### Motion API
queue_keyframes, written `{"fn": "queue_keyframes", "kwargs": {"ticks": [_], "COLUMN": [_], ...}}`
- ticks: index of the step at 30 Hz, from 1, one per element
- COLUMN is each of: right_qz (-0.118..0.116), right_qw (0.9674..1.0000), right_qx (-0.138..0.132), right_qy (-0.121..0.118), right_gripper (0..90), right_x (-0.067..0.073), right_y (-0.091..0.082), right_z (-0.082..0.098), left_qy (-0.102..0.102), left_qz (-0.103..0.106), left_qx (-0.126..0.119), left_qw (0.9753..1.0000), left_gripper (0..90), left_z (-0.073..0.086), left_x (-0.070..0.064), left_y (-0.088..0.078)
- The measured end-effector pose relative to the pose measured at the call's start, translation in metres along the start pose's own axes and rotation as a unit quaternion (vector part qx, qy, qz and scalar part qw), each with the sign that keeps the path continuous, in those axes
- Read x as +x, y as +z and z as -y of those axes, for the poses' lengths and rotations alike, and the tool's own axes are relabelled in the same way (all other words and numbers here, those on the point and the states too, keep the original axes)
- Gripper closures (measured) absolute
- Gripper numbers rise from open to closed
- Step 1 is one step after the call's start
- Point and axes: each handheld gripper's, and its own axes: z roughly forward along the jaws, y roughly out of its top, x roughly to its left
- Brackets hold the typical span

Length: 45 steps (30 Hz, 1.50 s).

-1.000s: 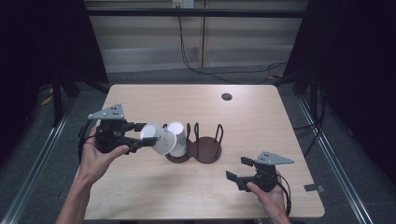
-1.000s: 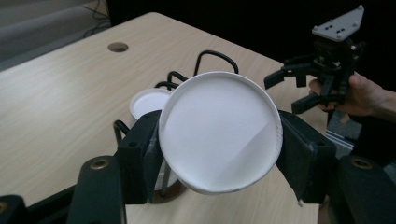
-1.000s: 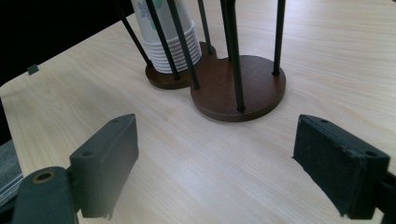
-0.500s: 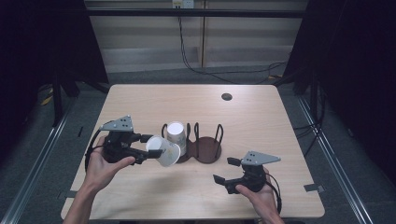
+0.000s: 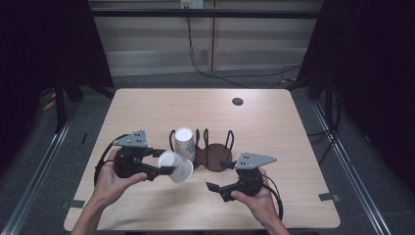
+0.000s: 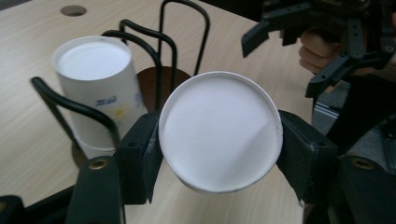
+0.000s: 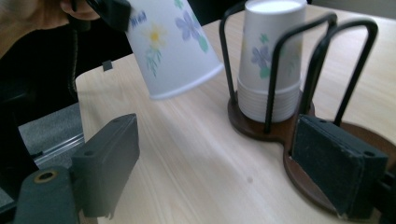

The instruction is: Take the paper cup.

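Your left gripper (image 5: 164, 164), left of centre in the high view, is clamped on a paper cup (image 5: 175, 167), held tilted and clear of the table (image 5: 274, 122). The left gripper view shows only the cup's white base between the jaws; the right gripper view reveals its flower print (upper left of frame). Your right gripper (image 5: 219, 177) gapes wide with nothing in it. A stack of upside-down cups (image 5: 184, 142) sits in the wire holder (image 5: 210, 149); how many, probably several, is unclear.
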Motion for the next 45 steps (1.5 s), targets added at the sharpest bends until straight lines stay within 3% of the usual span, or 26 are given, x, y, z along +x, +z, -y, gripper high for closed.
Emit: {"fn": "queue_keyframes", "kwargs": {"ticks": [6,13,20,40,45], "right_qz": [-0.025,-0.060,-0.060,-0.086,-0.080], "right_qw": [0.9995,0.9979,0.9978,0.9957,0.9960], "right_qx": [-0.015,-0.002,-0.018,-0.015,-0.012], "right_qy": [-0.013,-0.022,-0.023,-0.033,-0.039], "right_gripper": [13.7,13.5,15.8,15.4,16.8], "right_x": [0.006,0.011,0.014,0.017,0.017], "right_y": [0.007,0.025,0.035,0.050,0.052], "right_z": [-0.022,-0.021,-0.013,-0.007,-0.004], "left_qy": [0.001,-0.008,-0.013,-0.015,-0.020], "left_qz": [0.011,0.028,0.043,0.068,0.072], "left_qx": [-0.004,-0.010,-0.008,-0.006,-0.010], "left_qw": [0.9999,0.9995,0.9990,0.9976,0.9972], "left_gripper": [36.7,36.7,36.7,36.8,36.8], "left_z": [-0.003,0.000,0.000,-0.009,-0.008], "left_x": [-0.006,-0.005,-0.007,-0.018,-0.018], "left_y": [0.002,0.006,0.012,0.022,0.021]}}
